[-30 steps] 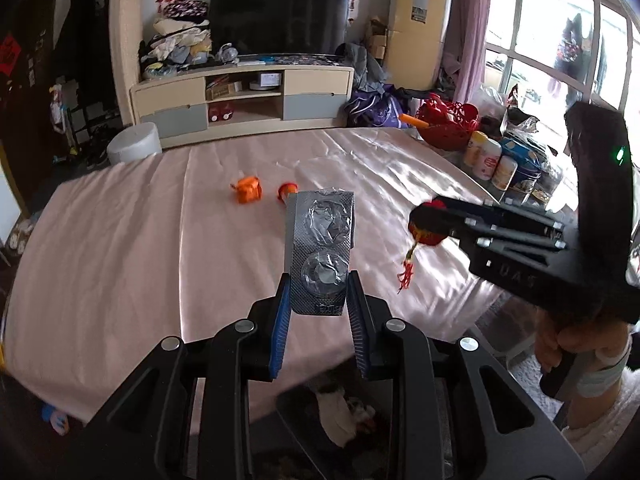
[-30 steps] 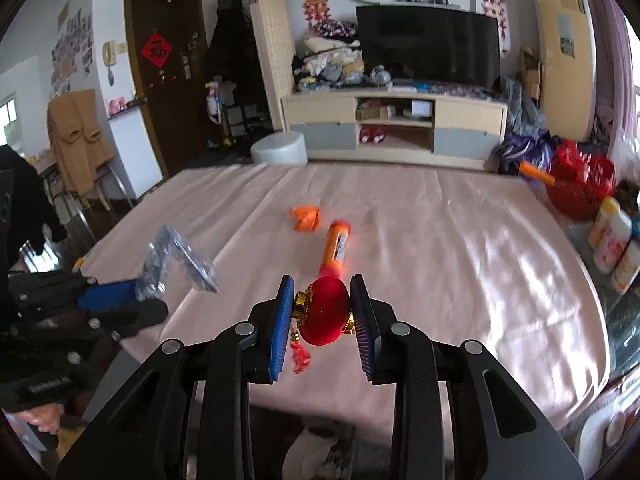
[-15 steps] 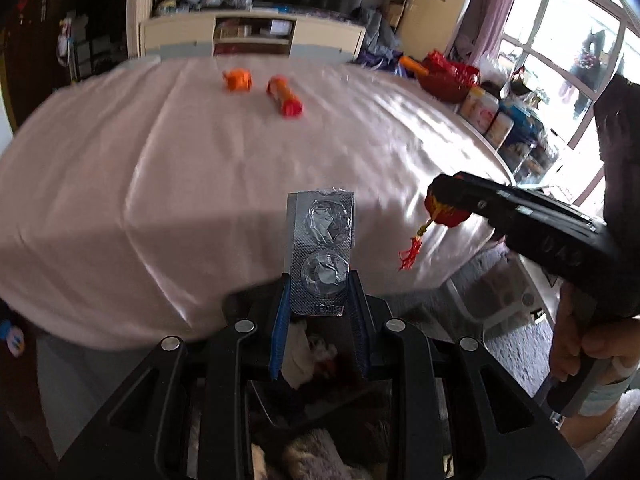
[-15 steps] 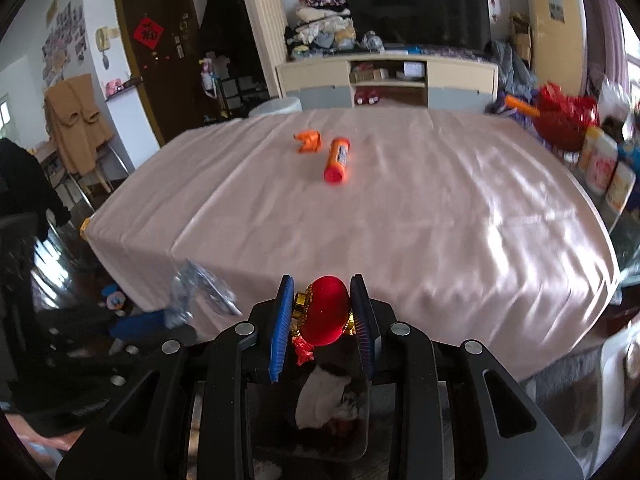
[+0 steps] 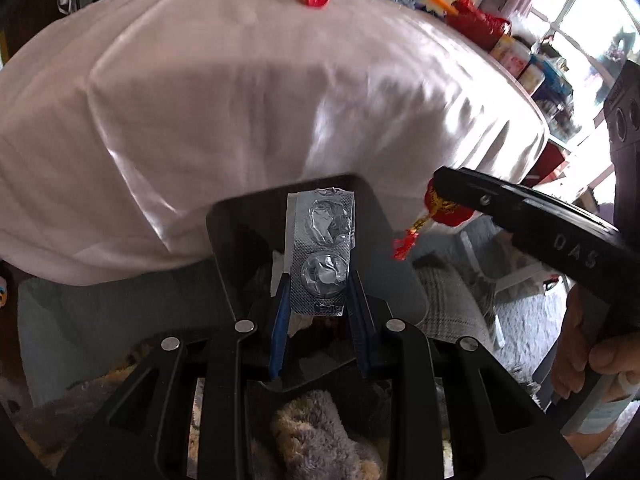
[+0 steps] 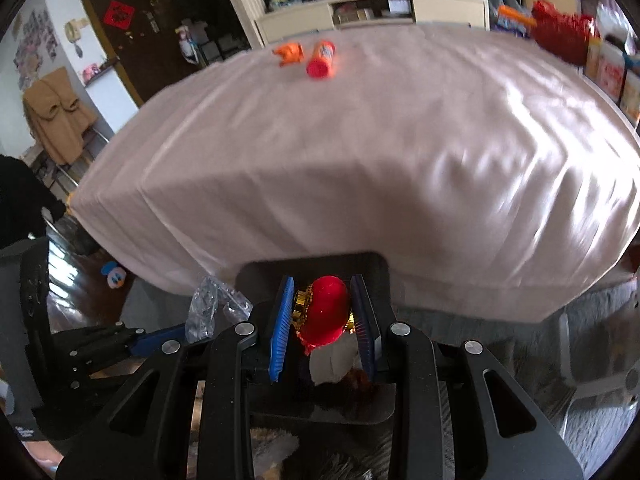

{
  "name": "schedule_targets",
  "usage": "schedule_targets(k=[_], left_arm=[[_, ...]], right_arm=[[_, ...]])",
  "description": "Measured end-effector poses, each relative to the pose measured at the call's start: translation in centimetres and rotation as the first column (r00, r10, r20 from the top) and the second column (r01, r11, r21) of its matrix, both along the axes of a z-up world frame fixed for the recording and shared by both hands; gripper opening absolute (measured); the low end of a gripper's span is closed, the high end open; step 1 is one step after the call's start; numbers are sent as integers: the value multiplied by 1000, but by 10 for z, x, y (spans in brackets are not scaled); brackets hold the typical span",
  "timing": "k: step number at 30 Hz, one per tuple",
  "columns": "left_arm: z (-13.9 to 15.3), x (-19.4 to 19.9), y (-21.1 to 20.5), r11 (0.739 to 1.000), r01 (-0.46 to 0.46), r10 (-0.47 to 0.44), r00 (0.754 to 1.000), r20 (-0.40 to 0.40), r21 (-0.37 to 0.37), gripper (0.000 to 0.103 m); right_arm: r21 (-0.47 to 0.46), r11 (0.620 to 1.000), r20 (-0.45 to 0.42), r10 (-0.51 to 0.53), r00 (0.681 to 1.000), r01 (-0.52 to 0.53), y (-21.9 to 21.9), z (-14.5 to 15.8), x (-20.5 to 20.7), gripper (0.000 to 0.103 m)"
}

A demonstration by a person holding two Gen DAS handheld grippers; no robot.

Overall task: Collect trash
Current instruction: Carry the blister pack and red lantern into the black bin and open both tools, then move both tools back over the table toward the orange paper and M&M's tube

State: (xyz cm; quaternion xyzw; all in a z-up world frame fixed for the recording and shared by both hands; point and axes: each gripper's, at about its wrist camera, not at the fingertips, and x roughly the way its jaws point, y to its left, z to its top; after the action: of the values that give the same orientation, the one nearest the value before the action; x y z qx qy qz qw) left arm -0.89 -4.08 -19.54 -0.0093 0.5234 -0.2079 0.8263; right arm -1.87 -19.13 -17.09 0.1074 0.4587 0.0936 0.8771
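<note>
My left gripper (image 5: 318, 286) is shut on a silver pill blister pack (image 5: 323, 248) and holds it upright over a dark trash bin (image 5: 228, 216) below the table's front edge. My right gripper (image 6: 323, 294) is shut on a red lantern ornament (image 6: 324, 312) with gold trim, over the same bin (image 6: 376, 264). The ornament and its red tassel also show in the left wrist view (image 5: 444, 208), and the blister pack in the right wrist view (image 6: 204, 308). White paper trash (image 6: 332, 360) lies in the bin.
A pink cloth covers the table (image 6: 360, 140). An orange tube with a red cap (image 6: 322, 64) and a small orange piece (image 6: 290, 53) lie on its far side. Bottles and a red basket (image 6: 568, 36) stand at the right. A grey rug (image 5: 452, 296) covers the floor.
Both grippers have pulled back from over the table and dropped down past its front edge to sit over the bin. Each still holds its item.
</note>
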Motion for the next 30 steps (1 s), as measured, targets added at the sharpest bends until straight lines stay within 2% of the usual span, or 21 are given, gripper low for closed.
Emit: schedule_targets(k=[7,15,17,19,20,21,23,25,27,29,30], left_arm=[[-19,4,-3,999,17,-16,999,-35,39,26],[-23,7,-1,1000,15,-13,998,-66,27,26],[-23,8,-2,999,13,-11,998,-69,30,30],[-23,8,0,999,5,-2,998,-68,33,37],[-22,9,2,999,-1,3,998,-65,34,41],[-21,9,3,999,-7,9,998,-62,34,43],[-19,10,6,999,-21,22,998,-55,33,48],[-18,10,7,999,-30,32,998,-49,35,54],[-16,9,7,999,-35,37,999,-39,40,66],[-13,8,8,998,-41,41,999,-22,41,85],[-10,8,9,998,-45,46,999,-16,37,88]], right_arm=[[3,1000,-78,4,997,-4,7,-29,10,30],[-20,1000,-114,1,993,-3,8,-35,20,32],[-24,1000,-121,-8,993,5,8,-35,22,33],[-25,1000,-124,-17,992,14,6,-35,23,44],[-27,999,-121,-22,992,19,5,-34,23,54],[-29,999,-112,-30,993,27,4,-31,22,60],[-30,999,-105,-38,994,35,2,-30,22,62],[-28,999,-99,-47,994,45,-2,-27,22,70],[-27,998,-88,-53,995,51,-5,-24,22,84],[-13,999,-77,-46,996,45,-9,-20,21,92],[-9,999,-72,-40,997,40,-9,-19,22,95]])
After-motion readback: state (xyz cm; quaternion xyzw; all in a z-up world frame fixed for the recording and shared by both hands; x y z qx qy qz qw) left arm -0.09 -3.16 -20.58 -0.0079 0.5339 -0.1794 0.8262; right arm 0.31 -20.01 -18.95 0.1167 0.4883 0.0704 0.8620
